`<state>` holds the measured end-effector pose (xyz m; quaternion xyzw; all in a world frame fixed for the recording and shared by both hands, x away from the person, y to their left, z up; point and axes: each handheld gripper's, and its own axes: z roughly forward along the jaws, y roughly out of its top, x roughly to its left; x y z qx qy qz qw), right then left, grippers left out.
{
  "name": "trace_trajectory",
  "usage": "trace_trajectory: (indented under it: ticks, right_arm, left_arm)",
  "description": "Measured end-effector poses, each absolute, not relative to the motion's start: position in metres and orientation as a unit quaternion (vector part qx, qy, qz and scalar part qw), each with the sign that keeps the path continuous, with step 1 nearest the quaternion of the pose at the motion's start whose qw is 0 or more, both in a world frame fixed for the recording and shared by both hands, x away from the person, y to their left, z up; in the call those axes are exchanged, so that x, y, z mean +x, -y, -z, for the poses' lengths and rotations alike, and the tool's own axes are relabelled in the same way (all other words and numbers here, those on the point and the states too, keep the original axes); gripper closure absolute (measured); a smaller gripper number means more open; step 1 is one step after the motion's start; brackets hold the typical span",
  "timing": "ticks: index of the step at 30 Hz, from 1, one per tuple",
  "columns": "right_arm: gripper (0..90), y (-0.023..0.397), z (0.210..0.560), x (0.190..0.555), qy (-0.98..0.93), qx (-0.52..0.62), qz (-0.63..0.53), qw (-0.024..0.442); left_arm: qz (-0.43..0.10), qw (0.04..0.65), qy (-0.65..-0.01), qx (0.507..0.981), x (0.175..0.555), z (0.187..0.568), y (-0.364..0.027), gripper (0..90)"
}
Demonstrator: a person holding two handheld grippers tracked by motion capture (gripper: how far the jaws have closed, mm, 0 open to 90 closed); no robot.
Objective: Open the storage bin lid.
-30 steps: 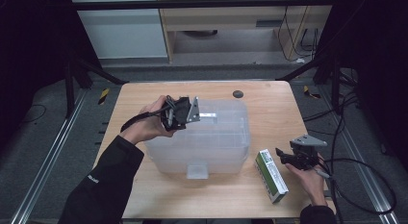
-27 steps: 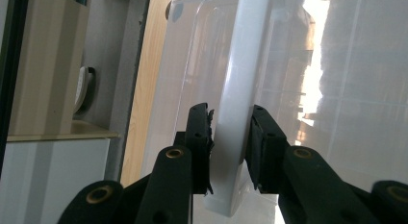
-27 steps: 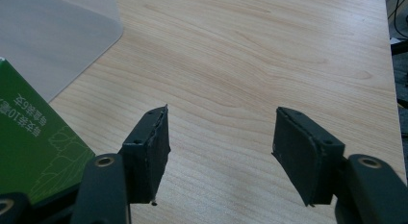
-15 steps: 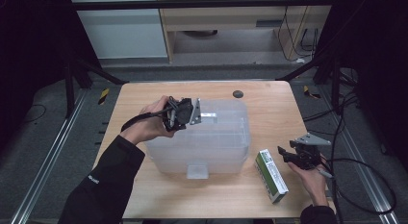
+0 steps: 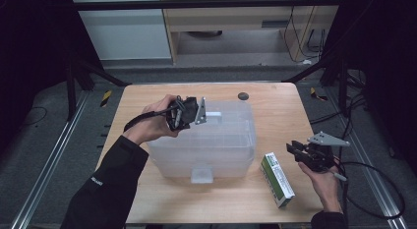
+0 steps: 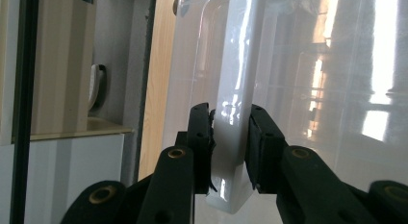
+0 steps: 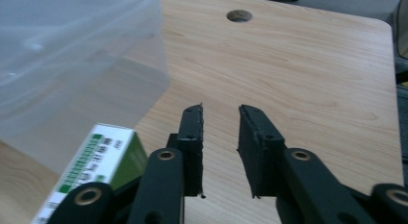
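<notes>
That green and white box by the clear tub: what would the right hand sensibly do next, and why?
Probably bring the right tool back down and close on the green and white box. Its jaws have just been closing, yet nothing is between them, and they hang beside the box, which lies flat on the table. The left tool is clamped on the clear tub's handle.

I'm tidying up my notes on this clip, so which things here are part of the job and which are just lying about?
Part of the job:
- clear plastic bin, its white latch clamped by the left gripper
- green and white box beside the bin, near the right gripper, whose jaws have just been closing on nothing

Lying about:
- yellow and black tools on the floor
- cables
</notes>
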<state>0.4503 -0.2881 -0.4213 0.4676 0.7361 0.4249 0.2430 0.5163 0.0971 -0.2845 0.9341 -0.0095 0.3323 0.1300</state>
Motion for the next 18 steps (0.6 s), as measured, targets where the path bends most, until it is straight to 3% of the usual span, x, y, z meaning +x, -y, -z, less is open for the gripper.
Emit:
trace_trajectory:
  ticks: [14,18]
  right_arm:
    - [89.8,0.264,0.396,0.436,-0.749,0.431,-0.461,0.202]
    - [90.0,0.256,0.393,0.435,-0.757,0.422,-0.461,0.189]
  left_arm:
    - [-0.347,0.160,-0.016,0.924,0.529,0.279,-0.102,71.7]
    - [-0.348,0.162,-0.018,0.923,0.532,0.277,-0.103,71.5]
